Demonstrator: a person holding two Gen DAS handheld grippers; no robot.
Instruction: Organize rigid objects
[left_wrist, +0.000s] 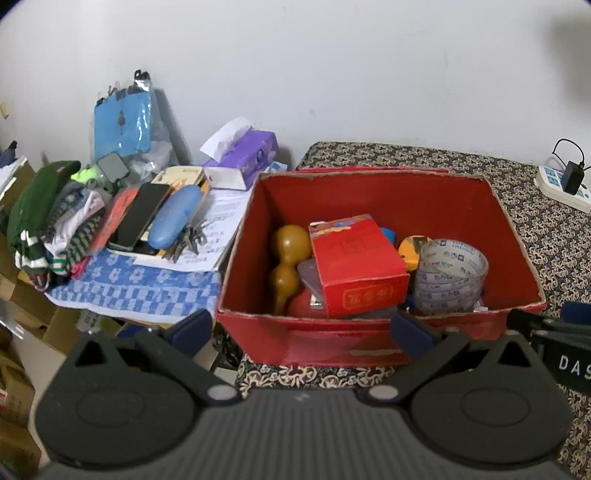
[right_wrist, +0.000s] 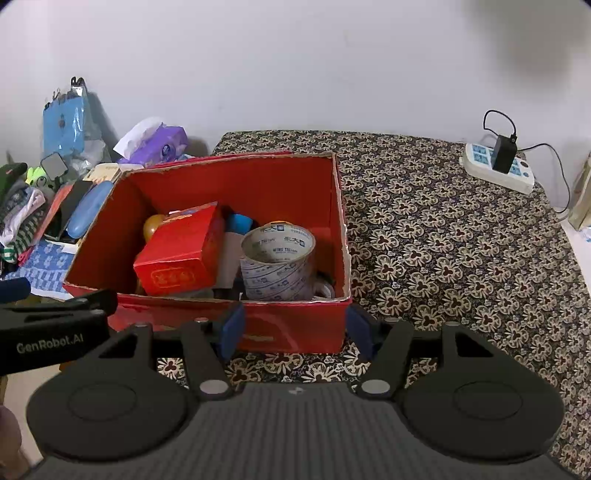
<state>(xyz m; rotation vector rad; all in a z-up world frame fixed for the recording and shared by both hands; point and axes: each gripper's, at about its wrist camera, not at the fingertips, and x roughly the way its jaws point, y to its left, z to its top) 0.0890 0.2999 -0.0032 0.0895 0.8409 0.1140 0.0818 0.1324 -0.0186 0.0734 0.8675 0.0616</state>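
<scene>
An open red cardboard box (left_wrist: 369, 192) (right_wrist: 343, 236) stands on a flower-patterned table. In it lie a small red carton (left_wrist: 358, 266) (right_wrist: 181, 254), a tan gourd (left_wrist: 288, 258), a roll of printed tape (left_wrist: 450, 277) (right_wrist: 277, 262), an orange item (left_wrist: 412, 247) and a blue item (right_wrist: 240, 223). My left gripper (left_wrist: 303, 332) is open and empty, in front of the box's near wall. My right gripper (right_wrist: 295, 330) is open and empty, at the box's near right corner. Each gripper's body shows at the edge of the other's view.
Left of the box is a cluttered side table with a blue glasses case (left_wrist: 175, 216), a black flat case (left_wrist: 142, 214), keys (left_wrist: 188, 240), a purple tissue box (left_wrist: 247, 155), folded clothes (left_wrist: 44, 218) and a blue bag (left_wrist: 122, 122). A power strip with charger (right_wrist: 498, 166) lies far right.
</scene>
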